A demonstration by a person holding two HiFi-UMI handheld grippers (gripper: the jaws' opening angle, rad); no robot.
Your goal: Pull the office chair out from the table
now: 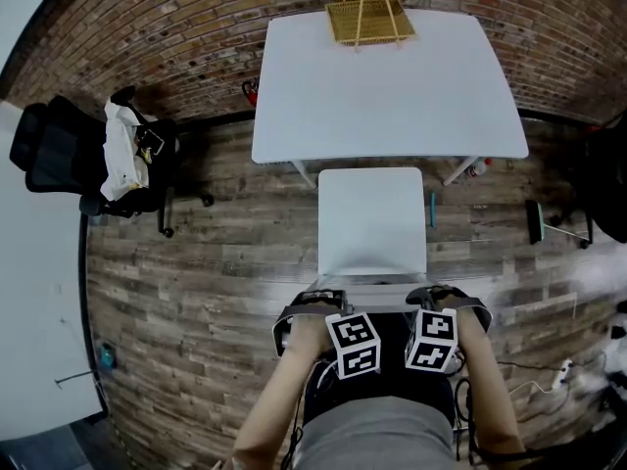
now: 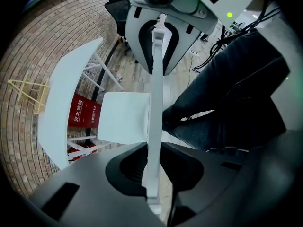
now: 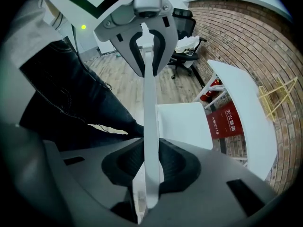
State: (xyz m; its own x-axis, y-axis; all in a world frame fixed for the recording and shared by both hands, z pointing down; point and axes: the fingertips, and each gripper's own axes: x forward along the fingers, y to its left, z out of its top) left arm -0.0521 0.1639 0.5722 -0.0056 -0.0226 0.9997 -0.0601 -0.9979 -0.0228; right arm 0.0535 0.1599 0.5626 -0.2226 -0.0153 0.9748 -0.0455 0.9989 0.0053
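Note:
A white chair (image 1: 372, 218) stands on the wooden floor, its seat just at the front edge of the white table (image 1: 387, 86). Its thin white backrest (image 1: 372, 284) faces me. My left gripper (image 1: 313, 302) points down over the backrest's left part and my right gripper (image 1: 446, 300) over its right part. In the left gripper view the backrest's top edge (image 2: 155, 103) runs straight between the jaws of the left gripper (image 2: 152, 174), which close on it. The right gripper view shows the same edge (image 3: 149, 108) pinched inside the right gripper (image 3: 149, 169).
A black office chair (image 1: 93, 155) draped with white cloth stands at the left by the brick wall. A wire rack (image 1: 367, 8) sits on the table's far edge. A red sign (image 2: 85, 113) stands under the table. Cables and a power strip (image 1: 563, 370) lie at the right.

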